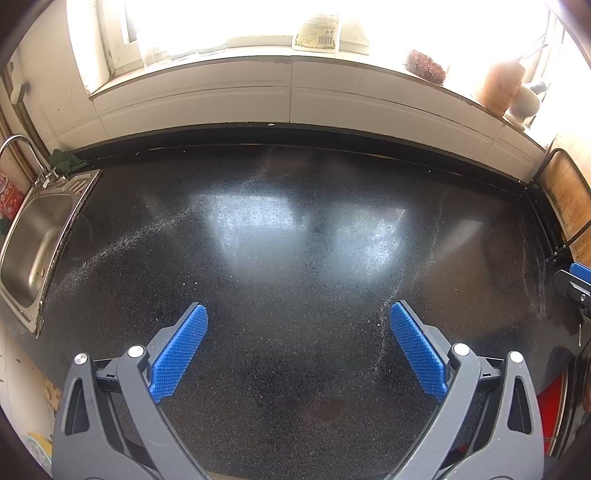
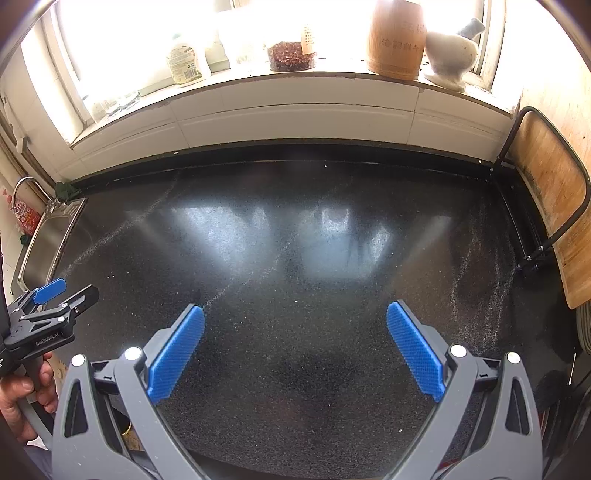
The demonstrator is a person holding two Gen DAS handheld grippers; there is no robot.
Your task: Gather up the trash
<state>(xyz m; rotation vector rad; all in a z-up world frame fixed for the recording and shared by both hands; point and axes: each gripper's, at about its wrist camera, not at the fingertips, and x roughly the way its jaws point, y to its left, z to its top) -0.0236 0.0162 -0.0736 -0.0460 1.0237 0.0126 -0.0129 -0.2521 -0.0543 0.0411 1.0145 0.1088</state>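
Observation:
My left gripper [image 1: 298, 314] is open and empty, held above the black speckled countertop [image 1: 295, 229]. My right gripper [image 2: 295, 314] is also open and empty above the same countertop [image 2: 295, 236]. The left gripper also shows at the left edge of the right wrist view [image 2: 55, 295], held by a hand. Part of the right gripper shows at the right edge of the left wrist view [image 1: 574, 282]. I see no piece of trash on the counter in either view, only thin streaks of pale dust.
A steel sink [image 1: 37, 236] with a tap sits at the left. A wooden cutting board in a black rack [image 2: 550, 192] stands at the right. The windowsill holds a bag [image 1: 317, 31], a jar of red bits [image 2: 291, 55], a wooden canister [image 2: 397, 37] and a white mortar [image 2: 448, 55].

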